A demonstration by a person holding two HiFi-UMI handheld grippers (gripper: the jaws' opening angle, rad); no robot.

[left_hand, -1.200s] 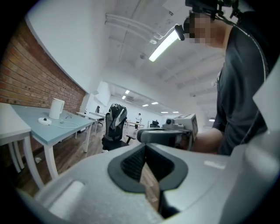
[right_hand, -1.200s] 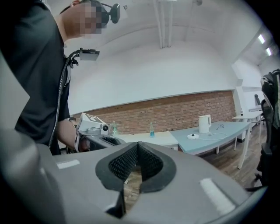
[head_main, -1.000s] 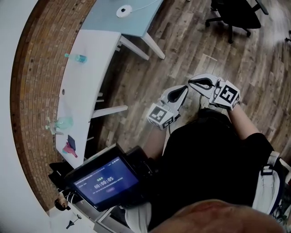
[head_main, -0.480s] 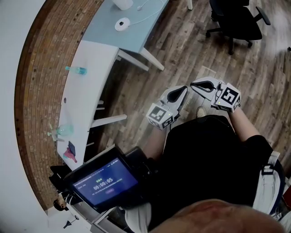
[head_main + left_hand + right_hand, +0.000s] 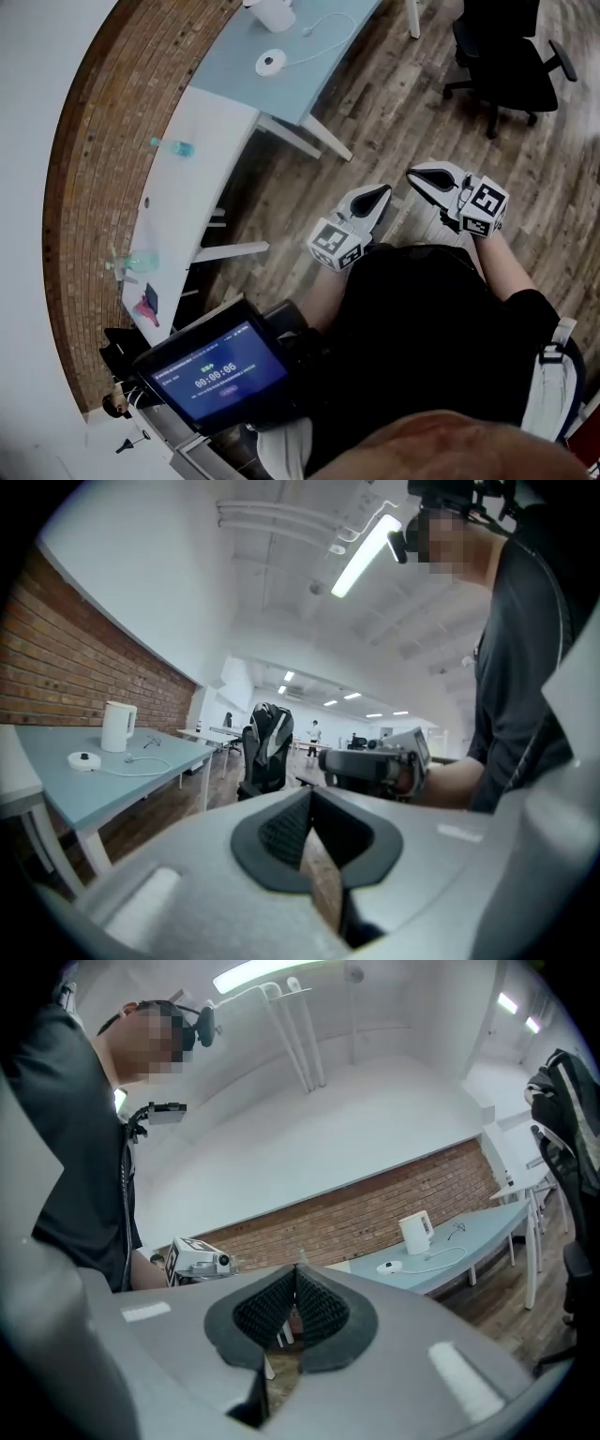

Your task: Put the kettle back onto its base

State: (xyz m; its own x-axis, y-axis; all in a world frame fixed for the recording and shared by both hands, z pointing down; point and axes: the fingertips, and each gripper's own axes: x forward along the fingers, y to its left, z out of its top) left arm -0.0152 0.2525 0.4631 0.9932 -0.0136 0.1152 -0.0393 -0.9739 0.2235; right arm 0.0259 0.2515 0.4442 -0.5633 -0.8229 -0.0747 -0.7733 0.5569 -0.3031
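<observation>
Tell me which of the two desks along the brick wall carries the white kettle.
The light blue desk; the kettle stands there beside its base. The white desk holds bottles.

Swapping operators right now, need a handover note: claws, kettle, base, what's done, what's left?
Left claw: shut, empty.
Right claw: shut, empty.
Kettle: upright on the blue-grey table, beside its base, not on it.
Done: nothing yet. Both claws are out over the wood floor, well short of the table.
Left: go to the table, grip the kettle, set it on the base.
</observation>
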